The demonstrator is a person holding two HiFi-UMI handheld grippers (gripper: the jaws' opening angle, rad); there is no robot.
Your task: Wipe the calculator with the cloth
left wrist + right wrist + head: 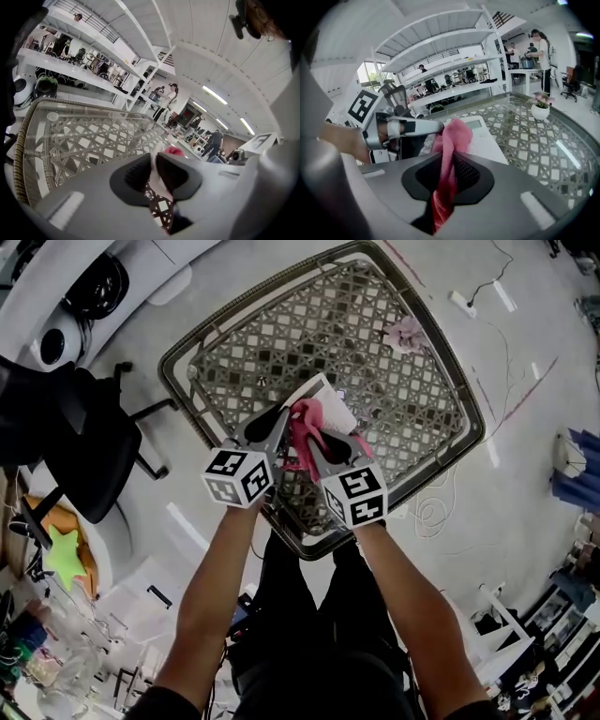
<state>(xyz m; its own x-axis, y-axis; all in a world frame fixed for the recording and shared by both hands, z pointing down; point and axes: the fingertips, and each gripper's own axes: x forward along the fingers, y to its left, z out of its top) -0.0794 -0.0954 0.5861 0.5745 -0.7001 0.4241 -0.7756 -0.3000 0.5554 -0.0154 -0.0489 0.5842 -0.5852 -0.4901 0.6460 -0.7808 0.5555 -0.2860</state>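
Calculator (487,136), one flat white slab with a grey screen, sits edge-on between the dark ribbed pads of your left gripper (153,161), which pinch it. Just beside it, your right gripper (450,161) clamps one soft pink cloth (452,133), bunched at the calculator's near end, over one lattice-woven, glass-topped table (422,399).

Open lab or workshop: white equipment shelves (454,89), office chair (89,451), floor cables (436,512).

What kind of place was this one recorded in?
Probably a large open lab or workshop hall: long white shelving, an office chair, and people standing at a bench beyond the glass-topped wicker table.
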